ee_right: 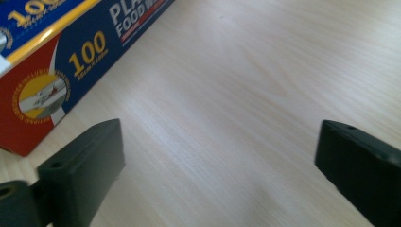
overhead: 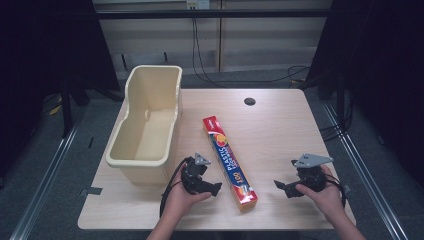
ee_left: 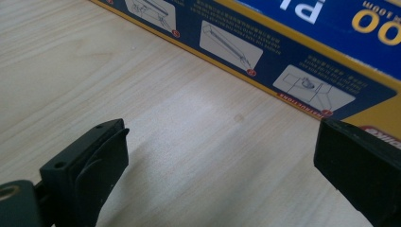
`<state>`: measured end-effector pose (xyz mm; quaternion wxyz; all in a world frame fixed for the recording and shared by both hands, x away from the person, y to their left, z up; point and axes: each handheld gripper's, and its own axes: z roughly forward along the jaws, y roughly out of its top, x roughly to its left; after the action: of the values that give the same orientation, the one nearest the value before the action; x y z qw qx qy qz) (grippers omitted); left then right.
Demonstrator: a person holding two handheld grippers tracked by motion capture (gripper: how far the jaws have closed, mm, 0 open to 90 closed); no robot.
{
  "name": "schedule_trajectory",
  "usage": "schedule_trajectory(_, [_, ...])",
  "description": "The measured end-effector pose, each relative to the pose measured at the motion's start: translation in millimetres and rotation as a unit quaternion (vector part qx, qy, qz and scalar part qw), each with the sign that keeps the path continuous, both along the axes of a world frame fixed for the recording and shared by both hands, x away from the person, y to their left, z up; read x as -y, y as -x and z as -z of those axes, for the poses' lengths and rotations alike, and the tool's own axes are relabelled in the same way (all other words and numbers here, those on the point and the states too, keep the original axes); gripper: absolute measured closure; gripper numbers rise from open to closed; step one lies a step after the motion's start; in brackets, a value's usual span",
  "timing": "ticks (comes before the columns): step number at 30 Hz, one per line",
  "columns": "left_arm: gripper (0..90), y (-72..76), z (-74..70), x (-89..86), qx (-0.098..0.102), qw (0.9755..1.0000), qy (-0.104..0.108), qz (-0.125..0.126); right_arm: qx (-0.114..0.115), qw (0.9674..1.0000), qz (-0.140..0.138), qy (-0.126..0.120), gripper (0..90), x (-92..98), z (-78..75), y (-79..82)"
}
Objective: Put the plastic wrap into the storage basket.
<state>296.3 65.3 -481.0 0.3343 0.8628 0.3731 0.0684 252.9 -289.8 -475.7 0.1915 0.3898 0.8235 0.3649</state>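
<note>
Pale wood worktop stands in a dim room with dark curtains at both sides and cables along the back wall. On it, running from the middle toward the near edge, lies a long box of plastic food wrap, flat and slightly slanted. It looks light and stiff, though thin cardboard would dent under a hard squeeze, and its glossy print may be slippery; a hold across the narrow sides near each end seems safest. The left gripper sits low just beside the box's near half, jaws spread wide with nothing between them and pointed at its long side. The right gripper is on the other side, a little farther off, jaws likewise wide and empty. A cream plastic bin stands by the left edge.
</note>
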Motion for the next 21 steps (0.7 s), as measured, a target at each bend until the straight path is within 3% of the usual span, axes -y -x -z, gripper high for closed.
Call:
schedule_trajectory(3, [3.7,-0.1,-3.0,1.1,-0.003,0.9999,0.009,-0.005,0.006,0.9999,0.009,0.007,1.5,2.5,-1.5,1.4])
schedule_trajectory(4, [3.7,-0.3,-7.0,1.0,-0.006,1.0000,0.003,0.002,0.002,1.0000,0.009,0.002,3.2,4.1,-0.9,1.5])
schedule_trajectory(14, [3.8,-4.5,-13.9,2.5,-0.014,0.9997,0.013,-0.016,-0.010,0.9998,0.017,0.002,3.0,9.9,-0.4,0.1])
schedule_trajectory(15, [3.8,-4.9,-15.4,4.6,-0.018,0.9992,0.027,-0.023,-0.014,0.9997,0.021,0.001,3.1,10.0,-0.4,0.8])
schedule_trajectory(21, [4.1,-11.9,-25.5,13.9,-0.020,0.9994,0.020,-0.018,-0.014,0.9997,0.019,-0.002,3.2,11.8,0.4,0.7])
